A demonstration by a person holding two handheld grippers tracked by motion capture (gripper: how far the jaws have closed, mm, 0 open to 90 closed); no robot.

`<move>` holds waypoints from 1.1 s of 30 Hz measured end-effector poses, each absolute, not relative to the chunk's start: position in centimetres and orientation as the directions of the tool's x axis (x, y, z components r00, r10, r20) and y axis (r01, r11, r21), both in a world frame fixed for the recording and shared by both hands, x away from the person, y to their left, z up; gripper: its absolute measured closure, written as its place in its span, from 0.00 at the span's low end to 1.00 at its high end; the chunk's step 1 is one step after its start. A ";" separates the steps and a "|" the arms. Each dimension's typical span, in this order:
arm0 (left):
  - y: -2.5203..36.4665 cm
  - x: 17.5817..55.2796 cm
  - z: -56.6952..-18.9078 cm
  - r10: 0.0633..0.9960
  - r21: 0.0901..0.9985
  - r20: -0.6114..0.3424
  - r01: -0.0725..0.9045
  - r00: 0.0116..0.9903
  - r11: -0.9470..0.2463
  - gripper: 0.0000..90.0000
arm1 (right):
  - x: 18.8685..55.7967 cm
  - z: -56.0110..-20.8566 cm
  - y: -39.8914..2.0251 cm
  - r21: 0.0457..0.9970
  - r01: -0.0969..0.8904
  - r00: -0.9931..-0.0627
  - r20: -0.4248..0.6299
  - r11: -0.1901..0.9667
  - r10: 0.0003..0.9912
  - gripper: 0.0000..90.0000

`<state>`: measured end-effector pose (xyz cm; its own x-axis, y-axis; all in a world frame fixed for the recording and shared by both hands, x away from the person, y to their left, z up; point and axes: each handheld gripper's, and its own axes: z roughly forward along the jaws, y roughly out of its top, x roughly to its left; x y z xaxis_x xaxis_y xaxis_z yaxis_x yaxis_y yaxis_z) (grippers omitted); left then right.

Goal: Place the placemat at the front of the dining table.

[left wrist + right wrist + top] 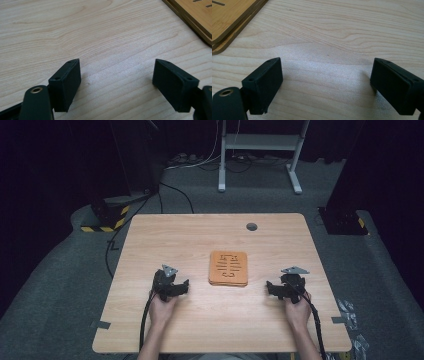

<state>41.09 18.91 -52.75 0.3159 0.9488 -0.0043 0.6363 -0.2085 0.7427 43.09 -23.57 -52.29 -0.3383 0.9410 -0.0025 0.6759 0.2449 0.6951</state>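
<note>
A person's two hands rest low on a wooden table [165, 240], each holding a gripper, with a stack of thin orange-brown boards [228, 268] lying between them, apart from both. The left gripper [183, 286] has its jaws spread wide with nothing but bare table between them; in the left gripper view the stack's corner [192, 15] lies ahead of the jaws and off to their right, well clear of the pads. The right gripper [270, 287] mirrors it, jaws wide apart and empty, and in the right gripper view the stack's edge [232, 22] sits ahead and to the left of its jaws. Both grippers point inward toward the boards, a stance that looks like readiness to close in from either side. The stack lies flat and square, slotted face up, seemingly set there so both sides stay reachable.
</note>
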 end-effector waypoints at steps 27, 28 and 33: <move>18.9 41.0 -52.8 0.951 0.744 -0.003 0.636 0.309 -0.204 0.25 | 43.0 -52.3 -23.4 0.699 0.676 -0.322 -0.005 0.234 0.947 0.12; 18.9 41.0 -52.8 0.951 0.744 -0.004 0.636 0.308 -0.203 0.25 | 43.1 -52.4 -23.4 0.706 0.670 -0.318 -0.008 0.231 0.948 0.12; 18.9 41.0 -52.8 0.951 0.745 -0.006 0.636 0.308 -0.201 0.25 | 43.1 -52.3 -23.6 0.695 0.676 -0.335 -0.005 0.244 0.942 0.13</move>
